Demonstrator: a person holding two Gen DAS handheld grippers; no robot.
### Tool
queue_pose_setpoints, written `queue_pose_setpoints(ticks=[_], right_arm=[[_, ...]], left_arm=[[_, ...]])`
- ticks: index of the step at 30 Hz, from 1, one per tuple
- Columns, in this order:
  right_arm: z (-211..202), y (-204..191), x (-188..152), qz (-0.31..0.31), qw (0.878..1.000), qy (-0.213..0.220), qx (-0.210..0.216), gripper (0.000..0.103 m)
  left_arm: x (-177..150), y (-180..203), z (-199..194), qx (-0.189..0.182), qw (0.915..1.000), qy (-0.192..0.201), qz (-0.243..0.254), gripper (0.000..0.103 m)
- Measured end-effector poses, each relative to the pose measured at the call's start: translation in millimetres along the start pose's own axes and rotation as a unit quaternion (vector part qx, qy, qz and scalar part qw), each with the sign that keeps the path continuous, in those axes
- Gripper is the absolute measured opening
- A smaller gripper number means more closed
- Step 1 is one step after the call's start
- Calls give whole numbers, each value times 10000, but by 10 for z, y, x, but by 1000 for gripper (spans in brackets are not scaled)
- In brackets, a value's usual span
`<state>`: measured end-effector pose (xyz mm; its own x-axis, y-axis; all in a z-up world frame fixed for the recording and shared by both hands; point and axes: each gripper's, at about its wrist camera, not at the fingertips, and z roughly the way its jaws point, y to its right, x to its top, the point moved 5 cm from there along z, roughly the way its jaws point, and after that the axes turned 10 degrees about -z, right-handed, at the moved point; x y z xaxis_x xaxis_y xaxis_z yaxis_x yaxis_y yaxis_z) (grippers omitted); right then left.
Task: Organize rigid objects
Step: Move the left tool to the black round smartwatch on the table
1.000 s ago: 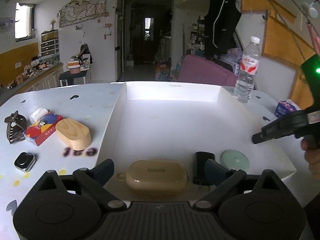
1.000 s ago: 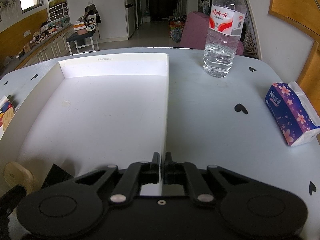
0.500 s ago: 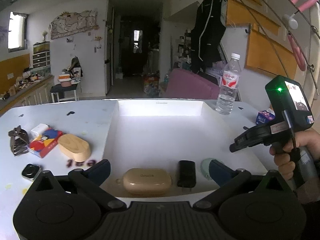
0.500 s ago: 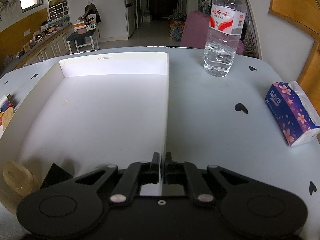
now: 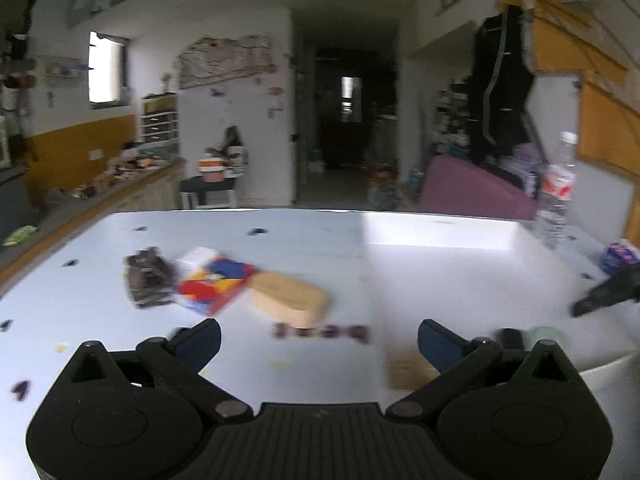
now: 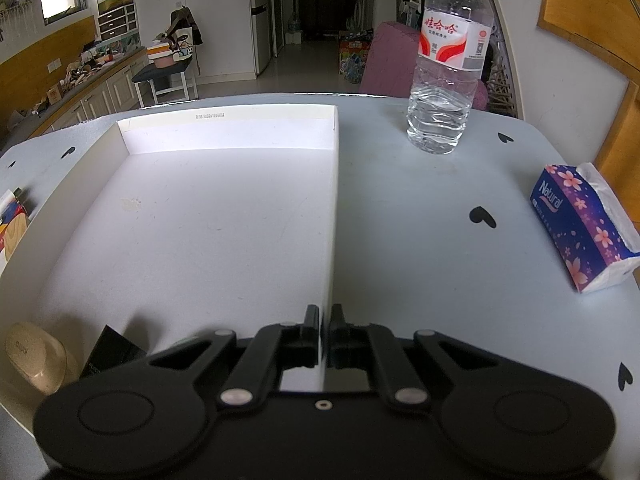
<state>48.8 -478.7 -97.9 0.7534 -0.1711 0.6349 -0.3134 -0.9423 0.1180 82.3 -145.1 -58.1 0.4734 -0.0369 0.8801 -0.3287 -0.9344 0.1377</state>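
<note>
Inside white tray (image 6: 334, 216), beige case (image 6: 34, 356), black block (image 6: 112, 350)

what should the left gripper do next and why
Probably carry the left gripper forward to the wooden block and close on it. Its jaws are wide open and empty, the block lies just ahead on the table outside the white tray, and the right gripper is clamped on the tray's wall, steadying it.

The left claw (image 5: 319, 344), which a second ago faces the beige case (image 5: 406, 370) in the white tray (image 5: 440, 236) with its jaws a little narrower, now stands fully spread, empty, swung left toward the wooden box (image 5: 289, 298) on the counter (image 5: 280, 240), its view blurred.
</note>
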Motion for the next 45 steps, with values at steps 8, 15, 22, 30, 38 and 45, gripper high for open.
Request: queue_pose_setpoints(ticks=[8,15,22,30,38,45], right_arm=[[9,6,3,-24,10000,-6,-17,6],[19,0,-6,-42,10000,-29,-15,6],[29,-6,-12,-64,10000,-41,-14,6],[39,-32,-22,-91,9999,-51,-17,7],[48,-48,-37,-110,9999,-62,-24,8],[48,-46,-36,-110,9999,-62,-24,8]], left_arm=[[4,-577,296,604,9979,-207,-97,100],[-40,-874,634,691,9963,-466,-203,85],[-23,-1053,914,469,9966,-624,-258,85],[-117,-990,997,196,9963,-814,-195,84],[-180,-852,934,184,9965,-816,-46,77],[-126,-858,991,499,9958,-730,-218,59]])
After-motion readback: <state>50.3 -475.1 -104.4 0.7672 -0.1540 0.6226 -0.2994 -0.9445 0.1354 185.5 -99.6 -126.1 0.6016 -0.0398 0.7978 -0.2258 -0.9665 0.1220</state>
